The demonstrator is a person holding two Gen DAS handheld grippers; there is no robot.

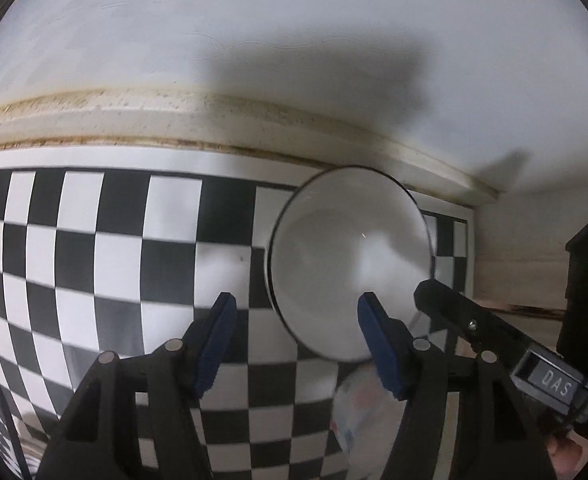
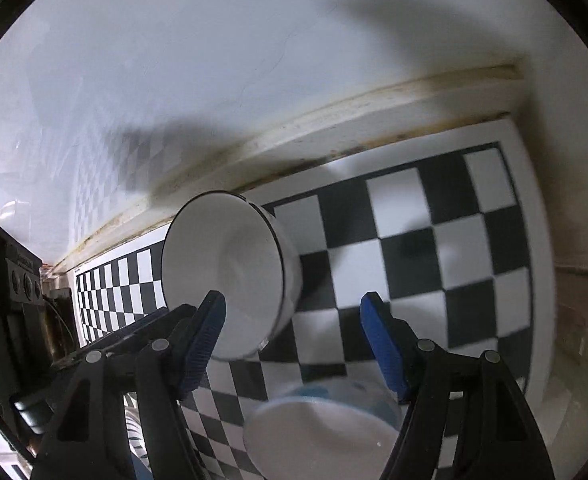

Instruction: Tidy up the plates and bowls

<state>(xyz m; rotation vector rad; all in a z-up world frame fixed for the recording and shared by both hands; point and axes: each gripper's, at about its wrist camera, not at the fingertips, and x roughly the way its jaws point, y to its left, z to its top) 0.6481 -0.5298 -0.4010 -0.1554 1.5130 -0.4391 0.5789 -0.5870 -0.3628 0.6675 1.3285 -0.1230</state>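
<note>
Hovering open-jawed, both empty, over white bowl (image 1: 349, 260) on checkered table (image 1: 94, 248); sorting barely starting, second bowl (image 2: 321, 432) still waiting.

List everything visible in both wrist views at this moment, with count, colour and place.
white bowl: one, white with a thin dark rim, on the checkerboard mat near the wall.
second bowl: one, pale with blue markings, on the mat, nearest the right camera.
checkerboard mat: one, black and white, covering the counter.
wall trim: one, cream and stained, between mat and white wall.
left hand-held gripper: one, black with blue pads, open, above the mat.
right hand-held gripper: one, black with blue pads, open, beside the white bowl.
</note>
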